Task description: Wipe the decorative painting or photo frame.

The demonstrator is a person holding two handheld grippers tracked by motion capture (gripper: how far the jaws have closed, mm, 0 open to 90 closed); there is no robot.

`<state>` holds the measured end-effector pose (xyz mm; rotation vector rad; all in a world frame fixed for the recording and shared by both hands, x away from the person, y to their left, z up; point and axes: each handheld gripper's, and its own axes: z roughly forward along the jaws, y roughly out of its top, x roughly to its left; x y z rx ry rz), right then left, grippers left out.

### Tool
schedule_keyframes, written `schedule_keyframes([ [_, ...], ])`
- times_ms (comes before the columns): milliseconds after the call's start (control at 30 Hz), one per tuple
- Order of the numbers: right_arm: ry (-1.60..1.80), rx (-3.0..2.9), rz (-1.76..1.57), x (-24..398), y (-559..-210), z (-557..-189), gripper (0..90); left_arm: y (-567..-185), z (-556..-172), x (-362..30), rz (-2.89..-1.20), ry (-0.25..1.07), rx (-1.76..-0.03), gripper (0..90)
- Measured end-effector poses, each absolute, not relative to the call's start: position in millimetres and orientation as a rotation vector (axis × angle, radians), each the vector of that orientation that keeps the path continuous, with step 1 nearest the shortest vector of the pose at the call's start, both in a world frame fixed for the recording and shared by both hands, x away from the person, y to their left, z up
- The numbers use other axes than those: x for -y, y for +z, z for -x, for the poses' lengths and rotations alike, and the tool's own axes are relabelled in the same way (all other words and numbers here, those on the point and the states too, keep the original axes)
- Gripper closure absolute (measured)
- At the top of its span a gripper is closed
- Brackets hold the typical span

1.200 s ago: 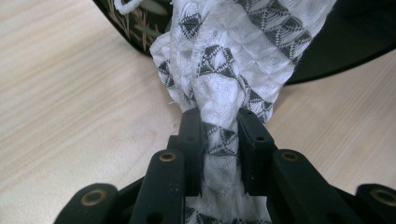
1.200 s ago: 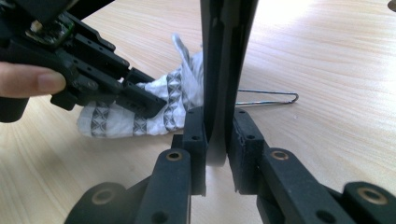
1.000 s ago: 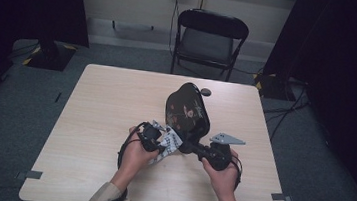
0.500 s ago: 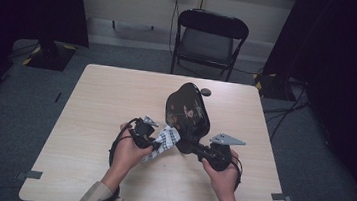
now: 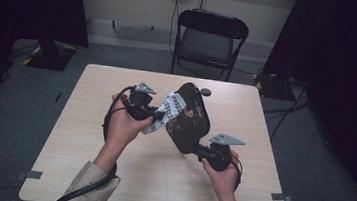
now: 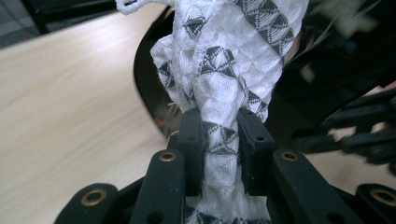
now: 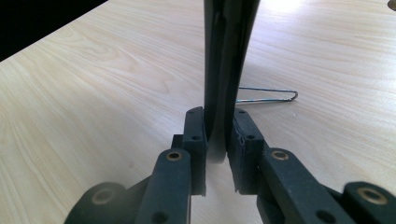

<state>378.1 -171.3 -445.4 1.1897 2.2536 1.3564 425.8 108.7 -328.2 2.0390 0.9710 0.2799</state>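
The left gripper point(image 5: 151, 111) sits toward 11 o'clock of the table point(image 5: 89, 121) centre in the high view, its jaws clamped on a white cloth point(image 5: 168, 110) with a dark triangle pattern; in the left gripper view the cloth point(image 6: 224, 70) is pinched between the two black pads and bunches upward from them. The cloth presses against the left face of a black tray point(image 5: 189, 119), which stands tilted up on edge near the middle of the table. The right gripper point(image 5: 200, 150) lies at about 4 o'clock from the table centre, its jaws closed on the tray's lower rim; the right gripper view shows the tray point(image 7: 229, 56) seen edge-on, rising straight from between the pads. In that view a thin wire loop point(image 7: 271, 96) lies flat on the wood at 2 o'clock from the jaws. A small dark round thing point(image 5: 206, 91) rests on the table just beyond the tray's top edge, at 12 o'clock. A black folding chair point(image 5: 208, 41) stands behind the table's far side
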Motion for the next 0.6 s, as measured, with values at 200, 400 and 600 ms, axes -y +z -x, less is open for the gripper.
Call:
schedule_keyframes([
  [200, 1.358, -2.252, -1.192, 171.5, -445.4, -378.4, 78.8, -300.5, -429.0, -94.9, -2.015, 0.315, -0.924, 73.7],
  [400, 1.361, -2.255, -1.193, 171.6, -445.4, -379.0, 78.8, -294.3, -431.6, -75.8, -2.034, 0.316, -0.891, 73.4],
  [600, 1.358, -2.255, -1.194, 170.4, -445.3, -379.4, 78.8, -304.1, -437.1, -68.6, -2.037, 0.307, -0.902, 73.4],
])
